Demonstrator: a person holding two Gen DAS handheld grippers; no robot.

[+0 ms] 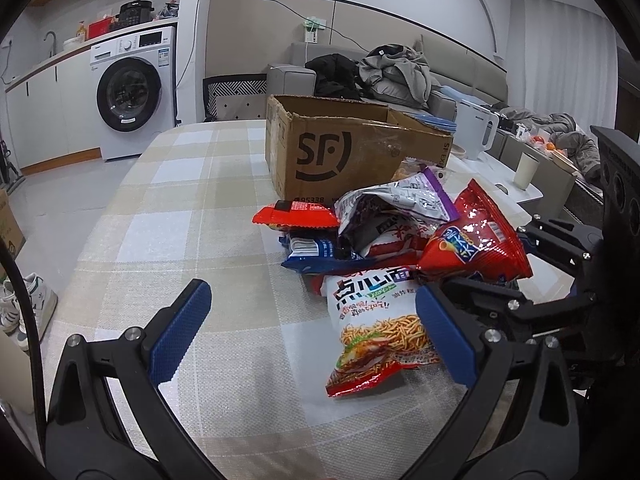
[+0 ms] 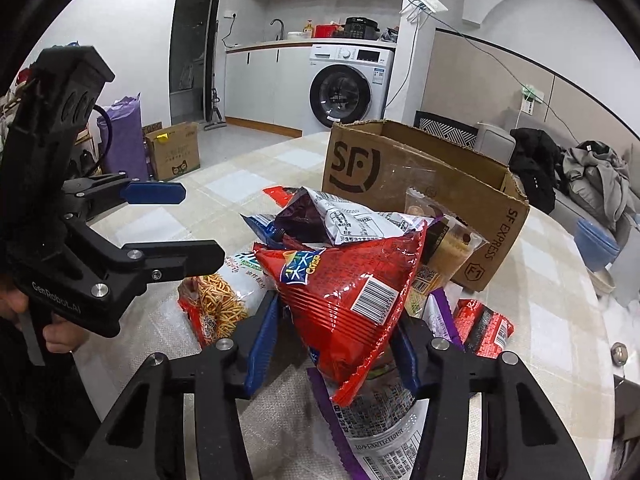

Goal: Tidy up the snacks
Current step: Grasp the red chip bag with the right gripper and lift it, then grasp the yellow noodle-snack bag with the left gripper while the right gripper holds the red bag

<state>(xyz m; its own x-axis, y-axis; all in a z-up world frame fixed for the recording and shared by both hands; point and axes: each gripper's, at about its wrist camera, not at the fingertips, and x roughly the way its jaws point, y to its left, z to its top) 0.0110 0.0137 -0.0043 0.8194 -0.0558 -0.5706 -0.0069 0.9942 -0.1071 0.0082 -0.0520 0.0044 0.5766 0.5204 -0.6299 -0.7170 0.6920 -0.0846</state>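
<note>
A pile of snack bags lies on the checked tablecloth in front of an open SF cardboard box [image 1: 340, 152], which also shows in the right wrist view [image 2: 420, 176]. My right gripper [image 2: 336, 328] is shut on a red chip bag [image 2: 344, 284], gripping its lower part; the bag also shows in the left wrist view [image 1: 476, 240]. My left gripper [image 1: 312, 320] is open and empty just left of a noodle snack bag [image 1: 372, 320], low over the cloth. A silver-purple bag [image 1: 392, 204] tops the pile.
A white kettle [image 1: 478, 128] and a cup [image 1: 526, 170] stand right of the box. A washing machine [image 1: 132, 92] and counter lie beyond the table's far left. A sofa with clothes [image 1: 392, 72] is behind the box. Bare tablecloth [image 1: 180, 208] spreads left of the pile.
</note>
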